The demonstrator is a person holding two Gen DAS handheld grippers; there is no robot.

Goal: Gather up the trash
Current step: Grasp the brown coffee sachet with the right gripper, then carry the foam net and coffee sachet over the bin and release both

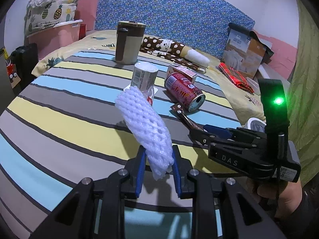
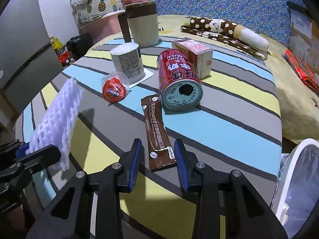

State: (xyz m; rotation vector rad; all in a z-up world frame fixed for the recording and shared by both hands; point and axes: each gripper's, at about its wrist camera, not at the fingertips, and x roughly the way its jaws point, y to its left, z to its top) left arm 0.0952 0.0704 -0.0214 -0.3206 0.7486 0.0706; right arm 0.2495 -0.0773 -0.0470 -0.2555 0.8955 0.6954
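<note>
Beside the red can [image 2: 179,79], right gripper [image 2: 158,157] straddles the coffee sachet [image 2: 157,133], jaws apart, not yet pinching; flat packet may slip out. Left gripper [image 1: 158,171] clamps the foam net [image 1: 146,127].

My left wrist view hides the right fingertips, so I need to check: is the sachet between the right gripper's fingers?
Observer: Yes. The near end of the sachet lies between the fingers of the right gripper, with a gap at one pad.
Operator: Is anything hidden behind my foam net?
Observer: A small red-lidded cup lies on its side beside the upright white cup.
Operator: Where's the bin?
Observer: A lined bin stands just right of that gripper.
</note>
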